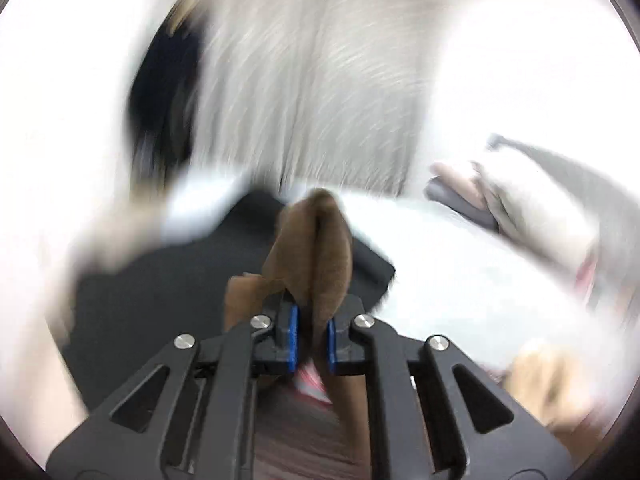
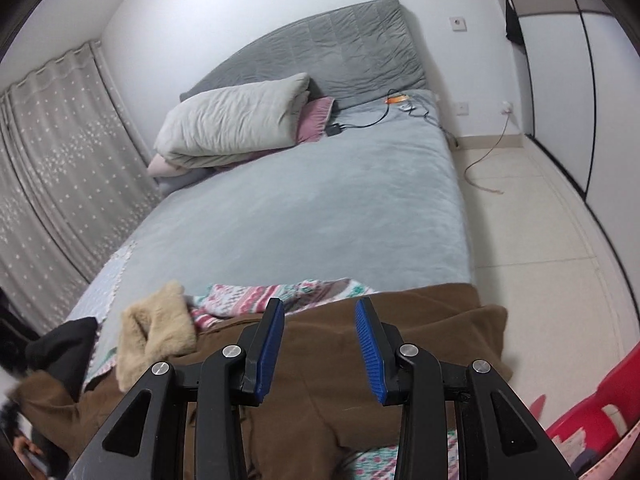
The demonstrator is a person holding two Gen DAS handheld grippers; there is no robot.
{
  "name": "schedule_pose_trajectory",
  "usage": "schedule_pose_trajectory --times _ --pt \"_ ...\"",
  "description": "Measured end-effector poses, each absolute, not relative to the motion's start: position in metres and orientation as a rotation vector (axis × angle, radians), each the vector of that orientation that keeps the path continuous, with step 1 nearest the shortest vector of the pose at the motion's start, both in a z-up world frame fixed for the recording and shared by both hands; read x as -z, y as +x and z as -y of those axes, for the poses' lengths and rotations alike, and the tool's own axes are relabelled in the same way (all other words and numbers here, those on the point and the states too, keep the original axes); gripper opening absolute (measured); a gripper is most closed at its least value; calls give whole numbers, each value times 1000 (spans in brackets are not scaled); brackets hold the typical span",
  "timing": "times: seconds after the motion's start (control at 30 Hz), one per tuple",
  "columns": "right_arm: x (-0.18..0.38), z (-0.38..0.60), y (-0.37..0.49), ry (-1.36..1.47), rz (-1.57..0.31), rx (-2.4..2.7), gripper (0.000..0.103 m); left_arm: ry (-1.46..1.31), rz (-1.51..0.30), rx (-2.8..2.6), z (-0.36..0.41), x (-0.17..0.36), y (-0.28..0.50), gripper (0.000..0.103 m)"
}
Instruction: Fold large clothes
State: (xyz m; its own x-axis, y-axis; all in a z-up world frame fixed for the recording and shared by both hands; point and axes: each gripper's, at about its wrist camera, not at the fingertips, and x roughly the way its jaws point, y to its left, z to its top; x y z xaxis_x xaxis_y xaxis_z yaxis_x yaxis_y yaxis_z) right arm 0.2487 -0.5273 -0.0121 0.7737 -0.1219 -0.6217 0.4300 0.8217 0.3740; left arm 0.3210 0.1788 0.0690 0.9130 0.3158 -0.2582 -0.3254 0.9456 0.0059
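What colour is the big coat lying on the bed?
Brown. The coat shows best in the right wrist view, spread across the foot of the bed.

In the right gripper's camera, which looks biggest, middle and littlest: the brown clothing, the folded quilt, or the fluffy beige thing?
1. Brown clothing, though it lies nearest the camera, which makes it look bigger.
2. Folded quilt, far back by the headboard, so it may really be larger.
3. Fluffy beige thing.

The middle of the bed (image 2: 304, 208) lies bare and open to a hand. Pillows (image 2: 236, 120) and a black cable (image 2: 372, 120) crowd the headboard end. A brown garment (image 2: 348, 364), a beige fleece (image 2: 160, 336) and patterned cloth (image 2: 256, 296) cover the near edge.
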Motion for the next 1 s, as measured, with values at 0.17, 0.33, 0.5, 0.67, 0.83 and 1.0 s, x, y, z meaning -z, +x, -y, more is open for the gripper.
schedule_pose_trajectory --times 0.17,0.33,0.5,0.67,0.83,1.0 --pt "13 511 252 521 -633 265 38 309 -375 -385 -147 -44 291 29" --pt "19 487 262 480 -681 211 38 -248 -767 -425 -271 24 309 38" --pt "18 475 266 424 -701 182 38 -455 -706 -380 -307 17 283 60" --pt "20 469 267 426 -707 165 38 -573 -616 -336 -315 -8 277 63" --pt "18 459 269 391 -711 139 38 -951 -741 -198 -319 45 280 64" --pt "16 452 270 383 -705 125 39 -1258 -641 -159 -323 66 270 69"
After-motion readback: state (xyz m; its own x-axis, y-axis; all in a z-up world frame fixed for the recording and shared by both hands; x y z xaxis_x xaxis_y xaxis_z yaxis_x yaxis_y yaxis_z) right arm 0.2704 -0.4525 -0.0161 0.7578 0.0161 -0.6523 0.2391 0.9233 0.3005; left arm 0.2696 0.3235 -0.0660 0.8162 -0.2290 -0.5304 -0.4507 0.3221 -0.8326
